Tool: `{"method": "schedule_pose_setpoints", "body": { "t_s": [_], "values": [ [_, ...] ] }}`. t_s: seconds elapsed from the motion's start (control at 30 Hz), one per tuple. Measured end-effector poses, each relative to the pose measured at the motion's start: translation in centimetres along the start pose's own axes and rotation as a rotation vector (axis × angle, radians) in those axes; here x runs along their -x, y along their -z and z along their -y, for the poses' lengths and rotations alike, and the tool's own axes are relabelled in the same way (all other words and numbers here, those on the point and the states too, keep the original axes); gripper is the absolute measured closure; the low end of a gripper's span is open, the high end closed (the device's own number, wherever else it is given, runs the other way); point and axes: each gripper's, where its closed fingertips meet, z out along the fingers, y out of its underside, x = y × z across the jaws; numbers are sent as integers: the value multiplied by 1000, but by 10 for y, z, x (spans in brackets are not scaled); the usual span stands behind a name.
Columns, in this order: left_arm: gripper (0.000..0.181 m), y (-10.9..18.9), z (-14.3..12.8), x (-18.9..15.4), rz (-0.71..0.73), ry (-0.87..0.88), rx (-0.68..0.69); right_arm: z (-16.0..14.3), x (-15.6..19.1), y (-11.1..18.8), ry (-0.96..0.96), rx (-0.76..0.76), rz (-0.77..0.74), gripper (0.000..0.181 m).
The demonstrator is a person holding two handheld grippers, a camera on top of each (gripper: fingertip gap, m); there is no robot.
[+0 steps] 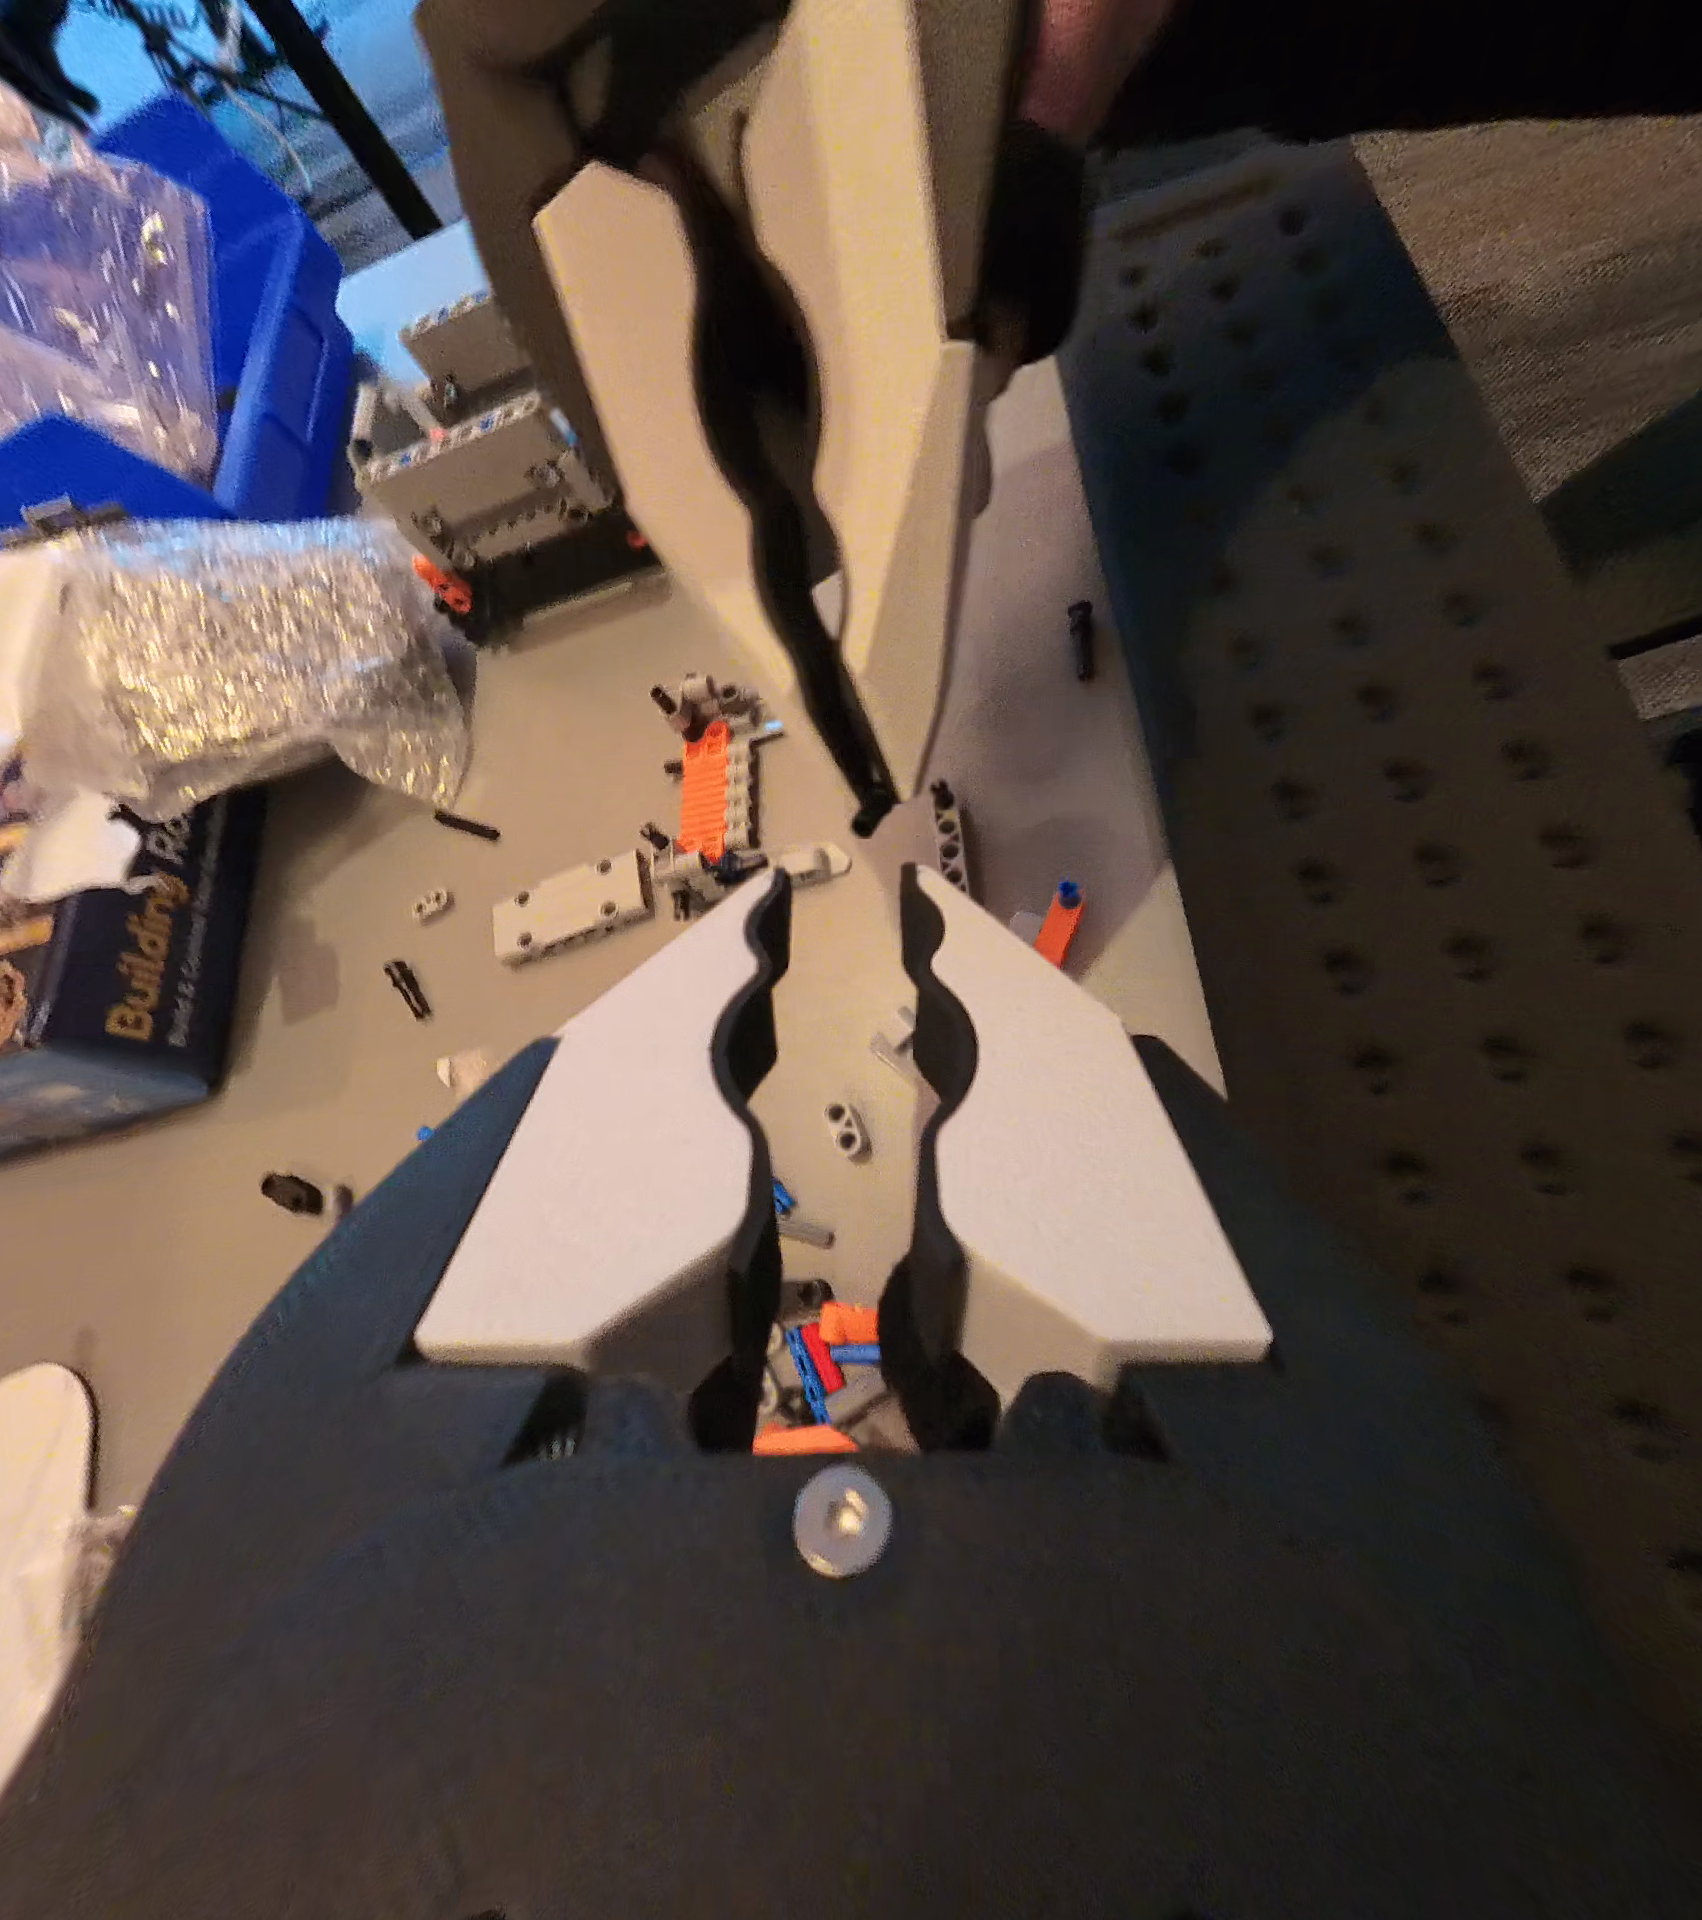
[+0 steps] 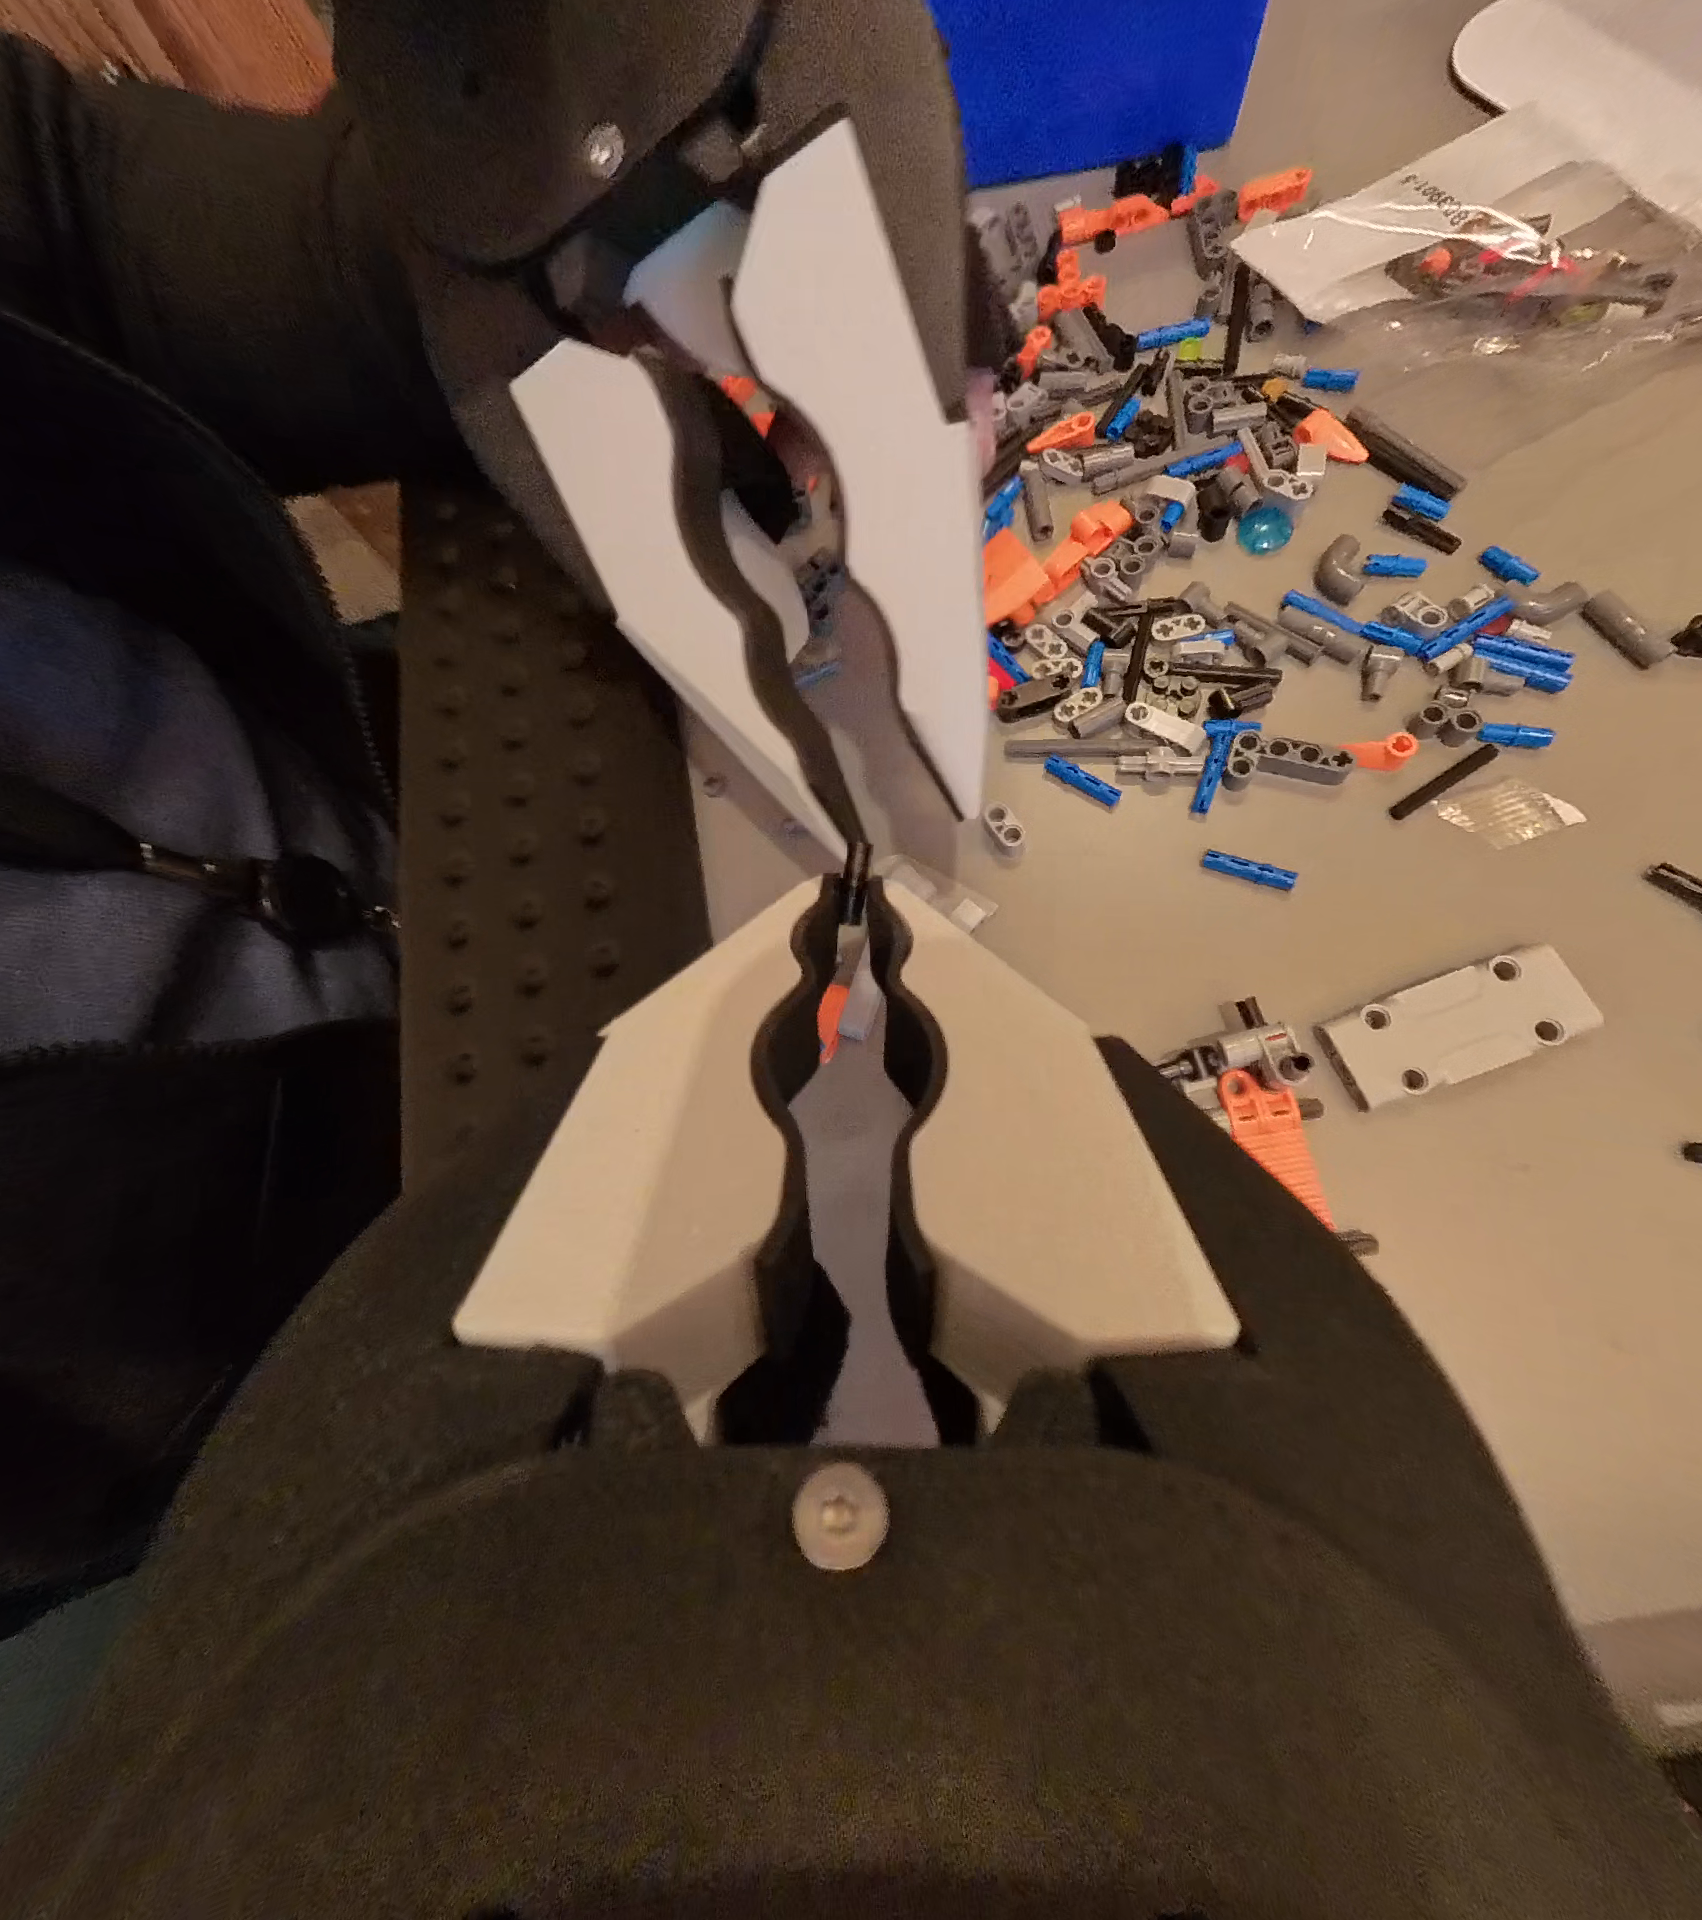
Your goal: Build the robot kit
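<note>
My right gripper (image 2: 854,902) is shut on a short black pin (image 2: 857,875) that sticks out past its fingertips. In the left wrist view the right gripper (image 1: 876,795) comes down from above, with the pin (image 1: 866,818) at its tip. My left gripper (image 1: 844,883) is open and empty, with a modest gap between the fingers. It hovers above the grey table (image 1: 203,1247), its tips just below the pin. In the right wrist view the left gripper (image 2: 894,821) points down at the pin from above. A small orange and grey piece (image 2: 839,1013) shows through the right gripper's gap.
Several loose pieces lie in a pile (image 2: 1242,582), with a clear plastic bag (image 2: 1553,239) and a grey plate (image 2: 1460,1023) nearby. An orange and grey assembly (image 1: 712,790), a grey built model (image 1: 483,468), a bubble-wrap bag (image 1: 234,644), a dark box (image 1: 99,987) and blue bins (image 1: 255,312) sit leftward. A dark perforated panel (image 1: 1398,831) runs along the table's edge. My two grippers' fingertips are within a few centimetres of each other. From either gripper's tips it is about 15 cm to the grey plate (image 2: 1460,1023). Look for it in the left wrist view (image 1: 565,906) too.
</note>
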Motion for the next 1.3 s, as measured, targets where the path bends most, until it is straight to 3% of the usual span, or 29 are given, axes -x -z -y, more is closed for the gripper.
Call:
{"method": "schedule_pose_setpoints", "body": {
  "t_s": [0.17,0.33,0.7,0.8,1.07,1.3],
  "values": [
    [165,-5,11,-5,52,-111,5,5,7,8,-51,-60,106,179],
    [179,-5,14,-6,93,-181,10,8,12,10,-81,-75,176,179],
    [178,-3,20,-4,245,-355,75,3,12,12,-217,-44,259,179],
    [180,1,22,3,278,-307,58,8,9,15,-237,-88,245,179],
    [181,13,36,21,358,-148,-42,36,-4,30,-226,-379,103,174],
    [181,13,39,21,360,-89,-73,41,-4,34,-191,-431,48,181]
  ]
}}
